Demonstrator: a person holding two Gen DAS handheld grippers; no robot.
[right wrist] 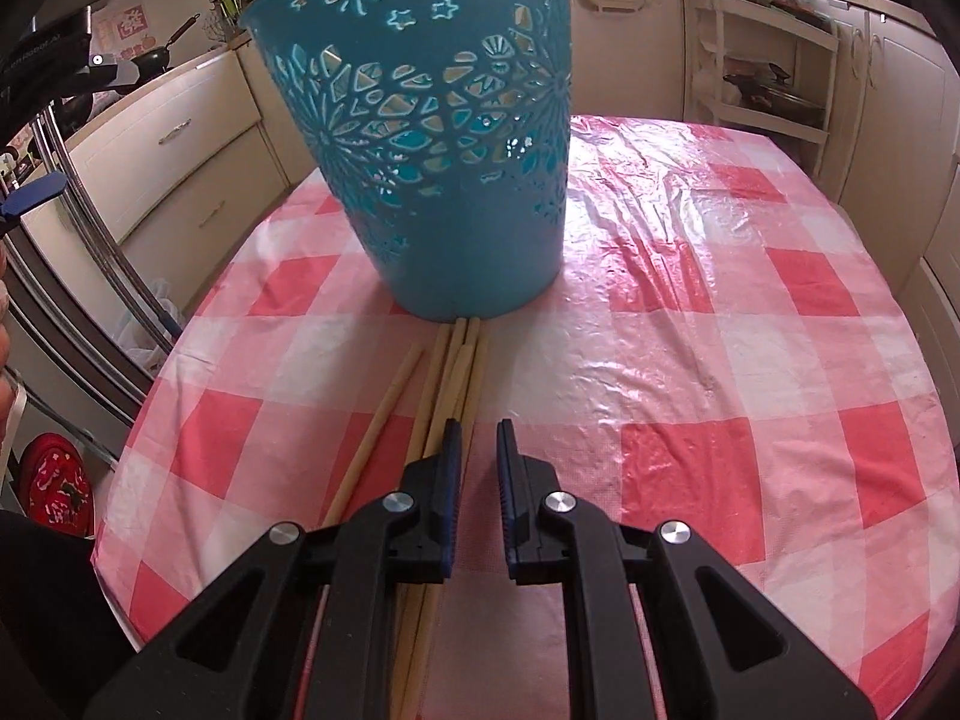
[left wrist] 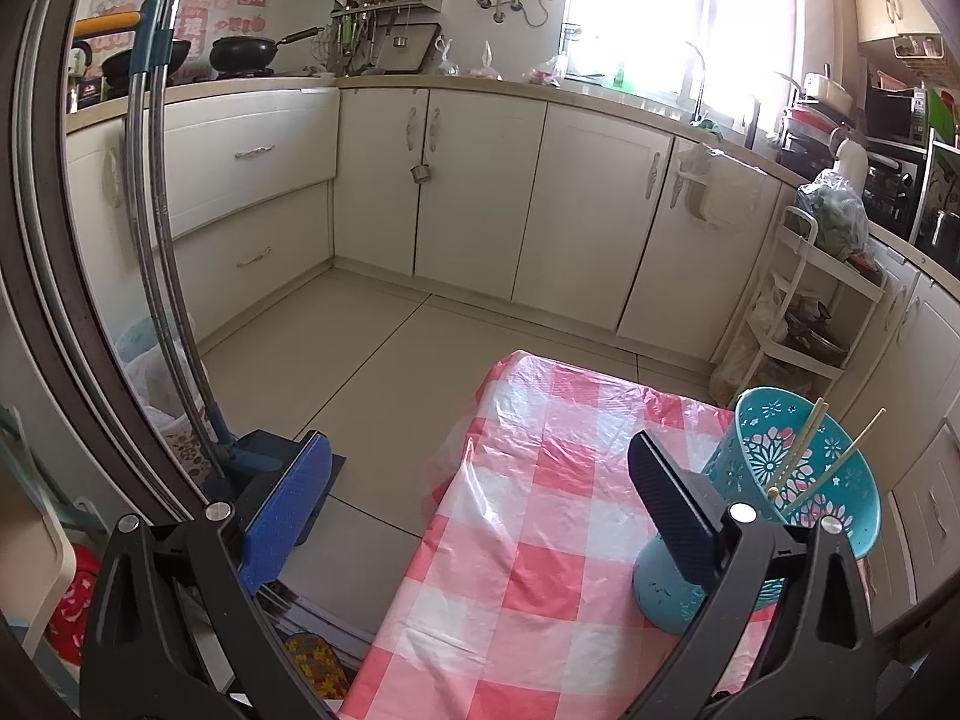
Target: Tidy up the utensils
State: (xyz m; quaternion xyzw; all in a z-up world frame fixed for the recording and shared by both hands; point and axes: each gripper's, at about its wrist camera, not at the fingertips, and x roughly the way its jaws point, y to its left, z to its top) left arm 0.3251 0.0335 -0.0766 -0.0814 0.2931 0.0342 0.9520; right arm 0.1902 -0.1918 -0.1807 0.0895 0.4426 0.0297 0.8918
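A teal cut-out plastic holder (right wrist: 438,138) stands upright on the pink checked tablecloth (right wrist: 720,330). Several wooden chopsticks (right wrist: 447,384) lie on the cloth in front of it, tips touching its base. My right gripper (right wrist: 478,444) hovers just right of the chopsticks, jaws a narrow gap apart, holding nothing. In the left wrist view the same holder (left wrist: 798,480) holds two chopsticks (left wrist: 804,450) leaning out of its rim. My left gripper (left wrist: 480,480) is wide open and empty above the table's left edge, its right finger (left wrist: 672,510) in front of the holder.
Cream kitchen cabinets (left wrist: 480,180) line the walls. A mop with metal poles (left wrist: 156,240) stands at the left. A white shelf trolley (left wrist: 804,312) stands past the table's far end. Floor tiles (left wrist: 360,372) lie left of the table.
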